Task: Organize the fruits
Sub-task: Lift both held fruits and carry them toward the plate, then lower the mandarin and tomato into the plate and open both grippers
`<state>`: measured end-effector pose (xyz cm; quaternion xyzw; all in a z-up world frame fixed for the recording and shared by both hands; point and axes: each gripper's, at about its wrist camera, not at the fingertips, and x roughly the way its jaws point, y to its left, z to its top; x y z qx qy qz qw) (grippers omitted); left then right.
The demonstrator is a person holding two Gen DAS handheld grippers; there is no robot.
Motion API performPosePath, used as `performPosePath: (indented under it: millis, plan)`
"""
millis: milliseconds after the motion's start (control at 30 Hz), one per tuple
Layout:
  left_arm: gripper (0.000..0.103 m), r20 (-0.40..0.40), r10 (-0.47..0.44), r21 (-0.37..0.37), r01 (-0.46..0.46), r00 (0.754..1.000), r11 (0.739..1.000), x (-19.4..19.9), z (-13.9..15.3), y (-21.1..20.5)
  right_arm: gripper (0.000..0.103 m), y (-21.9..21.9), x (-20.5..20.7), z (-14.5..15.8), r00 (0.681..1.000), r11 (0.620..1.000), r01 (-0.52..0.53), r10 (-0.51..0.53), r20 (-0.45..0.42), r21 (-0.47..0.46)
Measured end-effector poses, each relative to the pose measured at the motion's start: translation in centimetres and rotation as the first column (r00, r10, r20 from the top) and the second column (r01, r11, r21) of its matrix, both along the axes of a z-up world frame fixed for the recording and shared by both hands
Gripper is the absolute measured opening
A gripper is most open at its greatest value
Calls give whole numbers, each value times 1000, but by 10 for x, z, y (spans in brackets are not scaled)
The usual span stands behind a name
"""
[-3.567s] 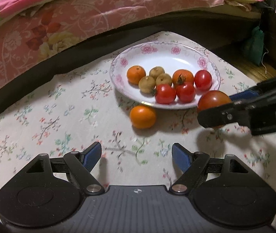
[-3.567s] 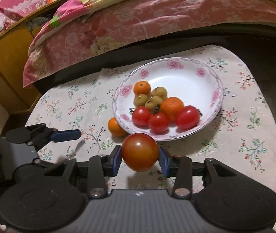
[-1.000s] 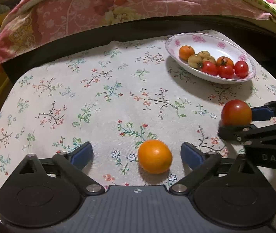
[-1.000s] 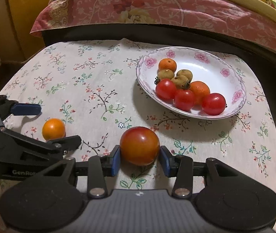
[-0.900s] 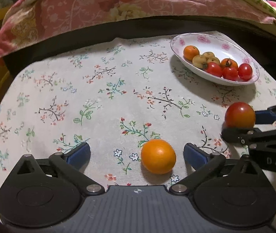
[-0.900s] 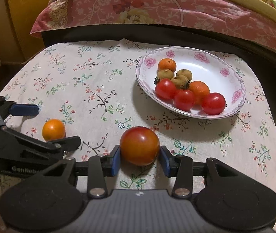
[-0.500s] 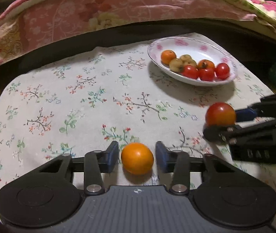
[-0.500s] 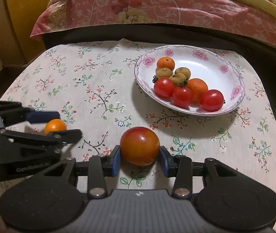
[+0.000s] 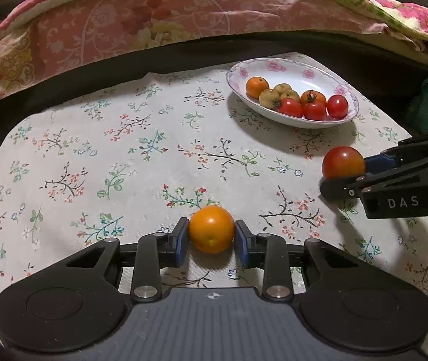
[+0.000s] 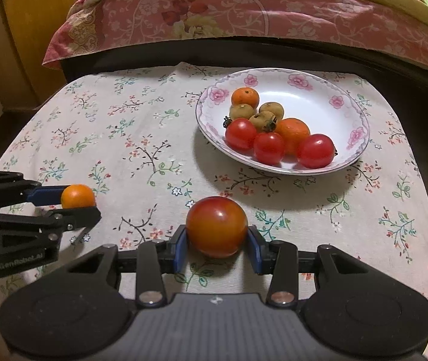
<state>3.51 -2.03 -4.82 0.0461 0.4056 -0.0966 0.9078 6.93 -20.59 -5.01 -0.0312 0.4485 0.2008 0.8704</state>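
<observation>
Closing just now, the left gripper (image 9: 211,237) clamps the small round orange (image 9: 211,233); the right gripper (image 10: 217,248) grips the large red tomato (image 10: 216,226).

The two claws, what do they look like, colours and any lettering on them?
Both claws, left and right, are matte black plastic with angular linkage arms, silver pivot screws, round discs on a ribbed base, and blue finger pads. The right one's side reads "DAS" in white; the left one's side carries faint "GenRobot" lettering. No cables, hands or sleeves show.
</observation>
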Motion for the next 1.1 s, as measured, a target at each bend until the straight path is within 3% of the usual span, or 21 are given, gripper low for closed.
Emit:
performPosePath:
  millis: [400,1100]
  plan:
    - [39,16,-47,-78,48,999,996,12,22,-21,42,-21,7,19,997,997,68,-70,39,41]
    - [39,109,-98,-39,103,989,994,109,43,-82,42,-59,82,34,977,979,190,-195,88,70]
